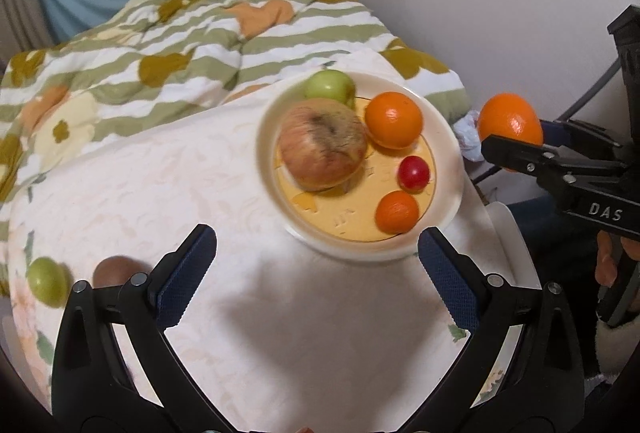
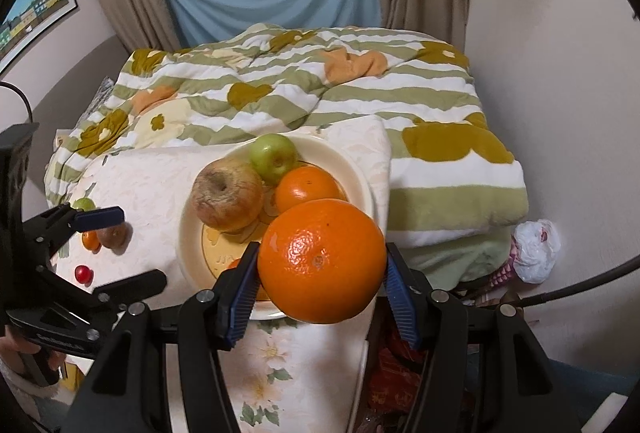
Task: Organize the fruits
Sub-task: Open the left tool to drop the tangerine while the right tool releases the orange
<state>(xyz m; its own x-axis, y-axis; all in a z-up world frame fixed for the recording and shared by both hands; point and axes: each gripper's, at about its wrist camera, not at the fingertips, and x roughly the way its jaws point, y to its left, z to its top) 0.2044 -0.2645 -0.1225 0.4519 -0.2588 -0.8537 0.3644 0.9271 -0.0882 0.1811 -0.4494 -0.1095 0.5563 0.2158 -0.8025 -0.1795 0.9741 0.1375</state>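
A cream plate (image 1: 276, 193) on the white cloth holds a large blotchy apple (image 1: 322, 145), a green apple (image 1: 330, 85), an orange (image 1: 394, 121), a small red fruit (image 1: 414, 173) and a small orange (image 1: 397, 212). My left gripper (image 1: 316, 245) stands open and empty just in front of the plate's near rim. My right gripper (image 2: 320, 265) is shut on a big orange (image 2: 322, 261), held above the plate's (image 2: 356, 173) near right edge. From the right wrist, my left gripper (image 2: 140, 247) shows at the left with its jaws wide apart.
Loose on the cloth at the left lie a green fruit (image 2: 84, 204), a brown fruit (image 2: 114, 235), a small orange one (image 2: 90, 239) and a red one (image 2: 83, 274). A striped quilt (image 2: 320, 101) is heaped behind the plate. A white plastic bag (image 2: 536, 249) lies by the wall.
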